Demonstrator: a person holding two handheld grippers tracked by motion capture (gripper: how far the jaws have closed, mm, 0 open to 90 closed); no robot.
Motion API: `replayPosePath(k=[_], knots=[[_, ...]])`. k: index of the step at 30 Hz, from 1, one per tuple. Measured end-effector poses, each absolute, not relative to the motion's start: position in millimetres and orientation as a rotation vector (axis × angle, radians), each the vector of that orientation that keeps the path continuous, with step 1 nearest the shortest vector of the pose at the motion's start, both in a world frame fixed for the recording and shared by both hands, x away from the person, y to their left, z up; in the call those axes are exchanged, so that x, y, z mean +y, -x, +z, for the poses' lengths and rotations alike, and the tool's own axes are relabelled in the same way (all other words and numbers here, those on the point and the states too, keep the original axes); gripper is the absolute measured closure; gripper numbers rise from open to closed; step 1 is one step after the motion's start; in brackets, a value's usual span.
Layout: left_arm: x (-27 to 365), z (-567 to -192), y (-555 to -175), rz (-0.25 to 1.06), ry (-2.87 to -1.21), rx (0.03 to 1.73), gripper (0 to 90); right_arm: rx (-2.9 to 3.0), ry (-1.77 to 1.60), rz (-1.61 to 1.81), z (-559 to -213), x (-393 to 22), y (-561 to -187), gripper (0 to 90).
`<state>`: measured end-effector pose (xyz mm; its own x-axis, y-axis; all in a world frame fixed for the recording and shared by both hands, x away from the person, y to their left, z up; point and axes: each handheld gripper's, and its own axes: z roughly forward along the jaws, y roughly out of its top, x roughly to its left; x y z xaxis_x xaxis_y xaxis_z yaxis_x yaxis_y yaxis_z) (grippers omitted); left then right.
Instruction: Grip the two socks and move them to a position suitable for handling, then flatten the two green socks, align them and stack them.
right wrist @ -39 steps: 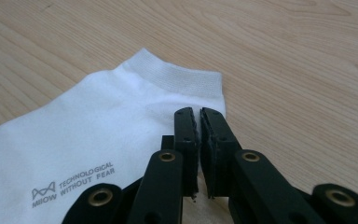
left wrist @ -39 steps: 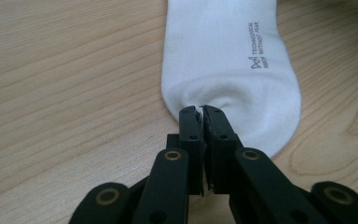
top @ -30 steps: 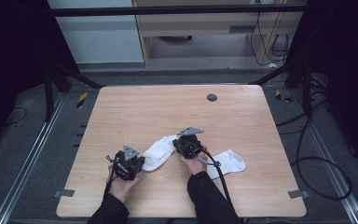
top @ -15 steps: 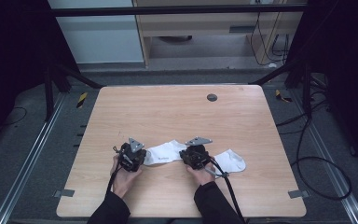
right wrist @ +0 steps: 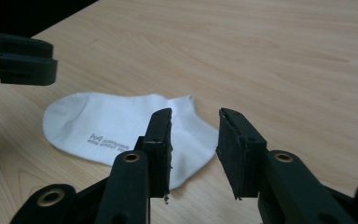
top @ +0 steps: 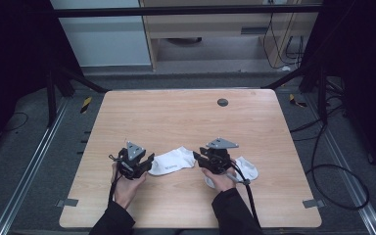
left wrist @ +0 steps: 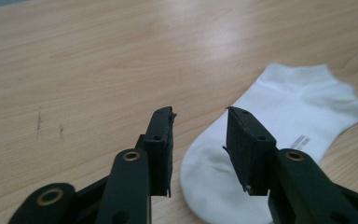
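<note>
While the left gripper (top: 147, 162) hovers with jaws parted at the toe of a flat white ankle sock (top: 174, 161) on the pale wooden table (top: 176, 117), the right gripper (top: 199, 158) gapes empty at its cuff; a second white sock (top: 246, 168) lies just right.

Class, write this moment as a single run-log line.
left tongs: open, at sock | right tongs: open, at sock's other end | second sock: under right hand

The worktop (top: 176, 117) is pale wood-grain with a smooth, faintly sheened finish. The white sock (right wrist: 121, 128) on it is soft matt knitted cloth with small grey print. Both grippers' fingers (left wrist: 161, 149) look like matt black plastic with brass-coloured rivets.
</note>
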<state>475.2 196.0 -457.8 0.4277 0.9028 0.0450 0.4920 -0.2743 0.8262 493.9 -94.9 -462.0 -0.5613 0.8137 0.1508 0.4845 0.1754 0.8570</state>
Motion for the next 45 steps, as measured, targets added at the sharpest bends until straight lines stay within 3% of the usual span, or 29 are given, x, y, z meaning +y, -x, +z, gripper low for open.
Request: replayPosePath(k=[12, 26, 32, 38, 45], knots=[[164, -447, -468, 0.615, -1.911, 1.119, 56.0, 2.066, -1.236, 1.269, -444, -168, -496, 50.2], [96, -451, -457, 0.505, -2.002, 0.980, 52.7, 2.039, -1.308, 1.163, -458, -238, -471, 42.2], [62, -464, -450, 0.465, -2.062, 0.939, 52.1, 2.067, -1.335, 1.123, -472, -250, -469, 42.9], [40, -481, -449, 0.408, -2.127, 0.932, 54.6, 2.137, -1.334, 1.054, -487, -246, -472, 49.2], [28, -496, -450, 0.418, -2.197, 0.965, 67.0, 2.183, -1.340, 0.981, -497, -244, -477, 65.6]])
